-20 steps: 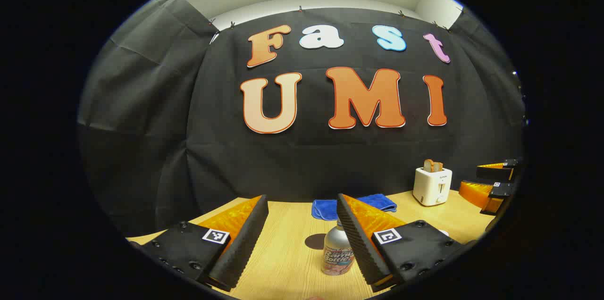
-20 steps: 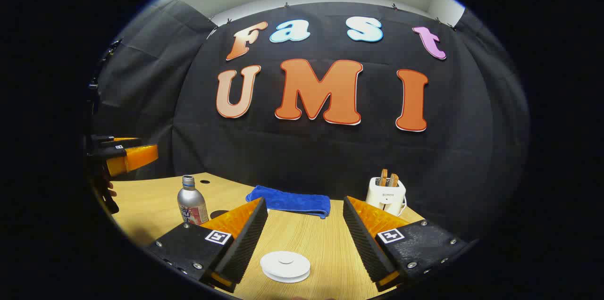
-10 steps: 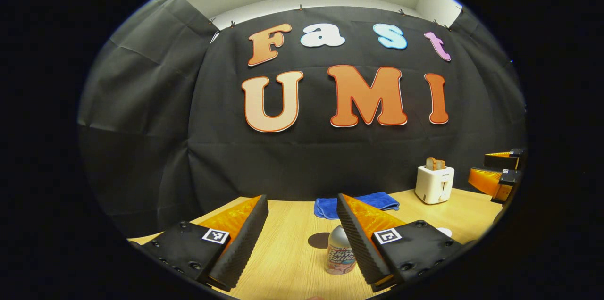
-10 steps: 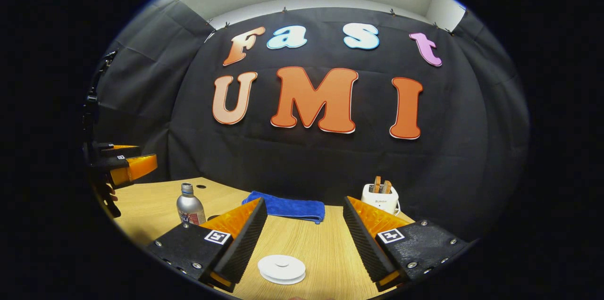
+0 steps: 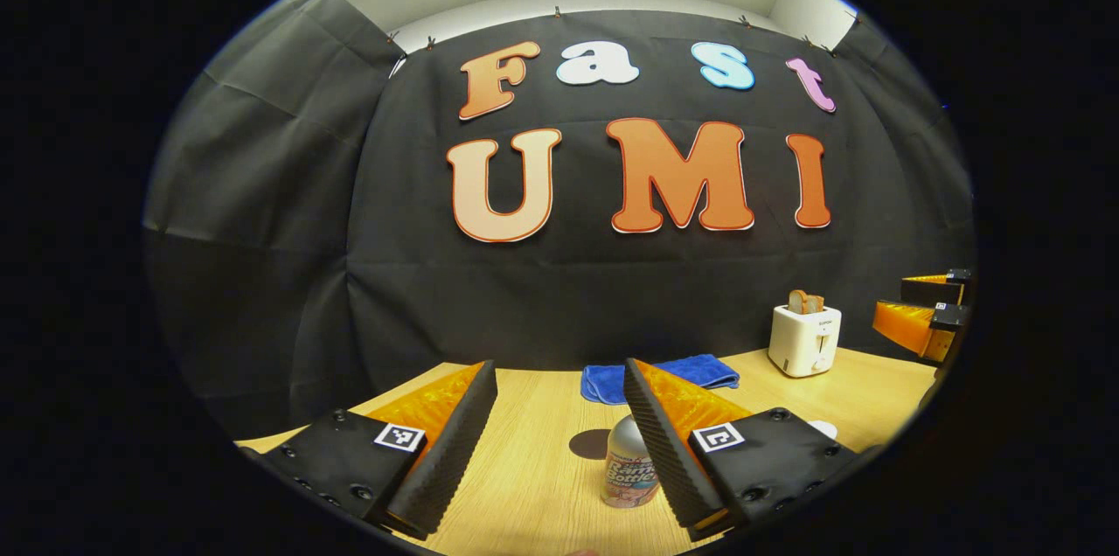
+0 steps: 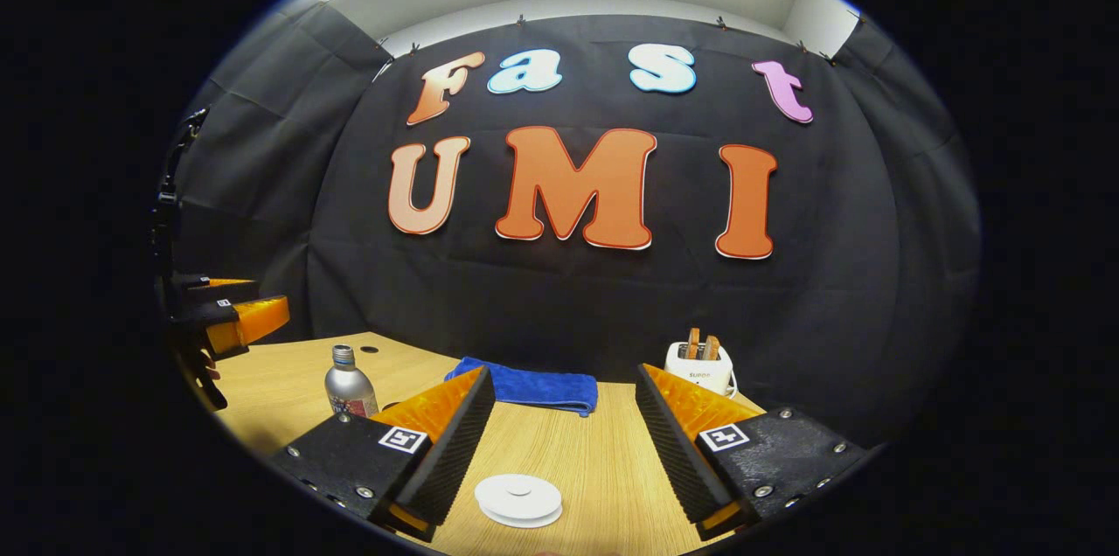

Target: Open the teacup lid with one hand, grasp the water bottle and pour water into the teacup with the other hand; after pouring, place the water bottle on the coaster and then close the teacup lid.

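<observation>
Your right gripper (image 6: 559,442) has lifted a little; the flat round white teacup lid (image 6: 518,499) now sits lower. Both grippers are wide open. The small silver metal water bottle (image 5: 629,473) stands touching your left gripper's (image 5: 559,434) right finger (image 5: 657,442), so you could knock it over.

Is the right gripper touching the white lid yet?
Apart. In the right gripper view, the lid lies on the table between the right gripper's open fingers, wood showing on both sides.

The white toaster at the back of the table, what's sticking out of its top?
Two browned slices of bread stand in the slots on top of the white toaster. Their lower parts are hidden inside the slots, so how deep they sit cannot be seen.
</observation>
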The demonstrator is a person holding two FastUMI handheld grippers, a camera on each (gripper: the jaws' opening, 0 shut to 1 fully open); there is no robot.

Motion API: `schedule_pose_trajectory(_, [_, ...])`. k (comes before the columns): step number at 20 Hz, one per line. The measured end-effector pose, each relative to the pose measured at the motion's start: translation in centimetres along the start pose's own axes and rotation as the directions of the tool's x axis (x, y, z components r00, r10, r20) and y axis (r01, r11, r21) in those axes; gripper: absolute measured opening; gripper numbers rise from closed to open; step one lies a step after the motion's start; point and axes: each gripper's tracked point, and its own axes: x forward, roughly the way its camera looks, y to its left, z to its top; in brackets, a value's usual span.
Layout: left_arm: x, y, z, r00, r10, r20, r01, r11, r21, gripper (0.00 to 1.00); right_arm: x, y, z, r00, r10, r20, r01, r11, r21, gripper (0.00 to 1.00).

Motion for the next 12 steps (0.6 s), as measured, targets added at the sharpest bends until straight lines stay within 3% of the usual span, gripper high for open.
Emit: schedule_pose_trajectory(12, [-0.4,0.2,-0.4,1.000,0.005,-0.002,-0.005,1.000,0.014,0.95,2.3,2.7,-8.8,0.981,0.075,-0.180,-0.069,0.997,0.035,0.96])
